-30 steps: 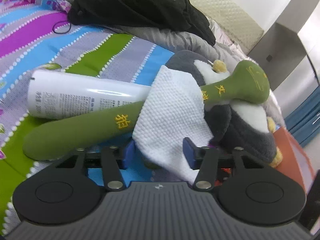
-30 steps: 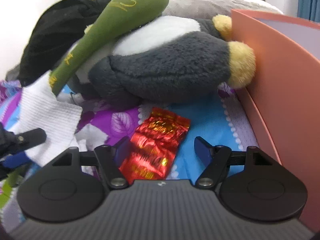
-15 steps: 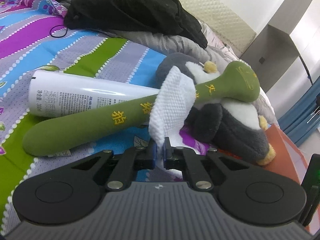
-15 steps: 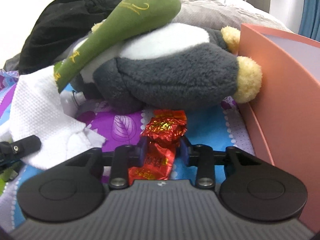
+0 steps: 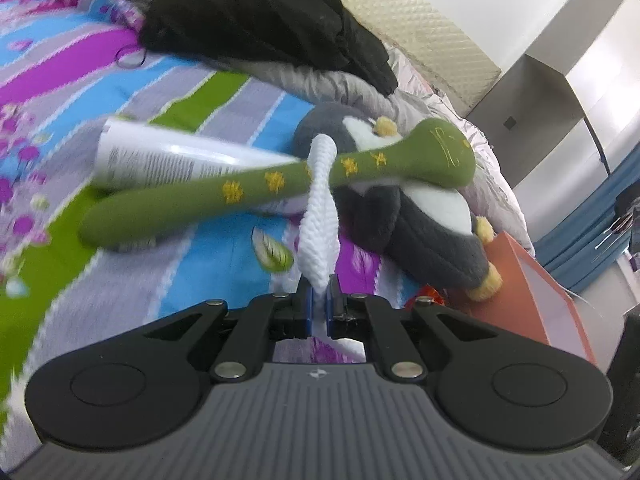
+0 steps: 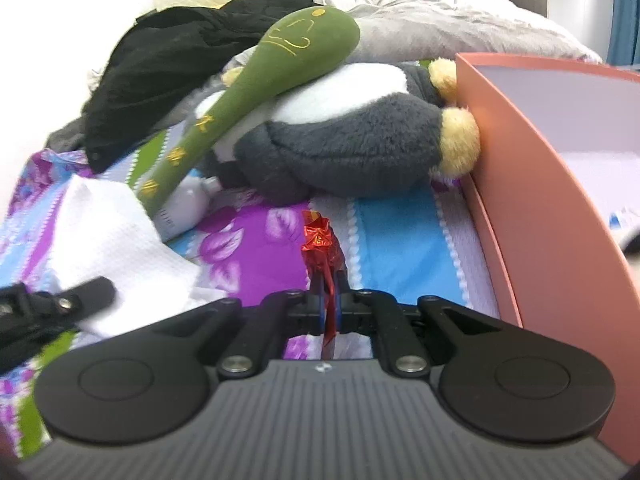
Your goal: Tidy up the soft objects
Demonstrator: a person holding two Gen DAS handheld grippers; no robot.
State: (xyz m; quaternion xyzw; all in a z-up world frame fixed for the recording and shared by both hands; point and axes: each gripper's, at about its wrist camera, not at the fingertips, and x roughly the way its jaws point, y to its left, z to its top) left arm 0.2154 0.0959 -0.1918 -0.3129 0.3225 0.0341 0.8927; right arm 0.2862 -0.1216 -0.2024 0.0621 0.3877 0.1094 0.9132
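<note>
My left gripper (image 5: 319, 308) is shut on a white waffle cloth (image 5: 320, 232), which hangs pulled into a narrow strip above the bedspread. Behind it a green plush stick (image 5: 240, 196) lies across a grey and white penguin plush (image 5: 424, 232). My right gripper (image 6: 329, 304) has its jaws closing, with the pads pressed on a crumpled red foil packet (image 6: 318, 236) lifted off the bed. In the right wrist view, the white cloth (image 6: 112, 232) spreads at the left, and the green stick (image 6: 280, 60) rests on the penguin (image 6: 352, 148).
A white spray bottle (image 5: 160, 156) lies under the green stick. Black clothing (image 5: 260, 12) and a grey quilt are piled at the head of the striped bedspread (image 5: 120, 280). An orange box (image 6: 540, 180) stands against the penguin's feet at the right.
Both grippers shut, the left on the white cloth, the right on the red foil packet. Both then rose and drew back, lifting cloth and packet off the bed.
</note>
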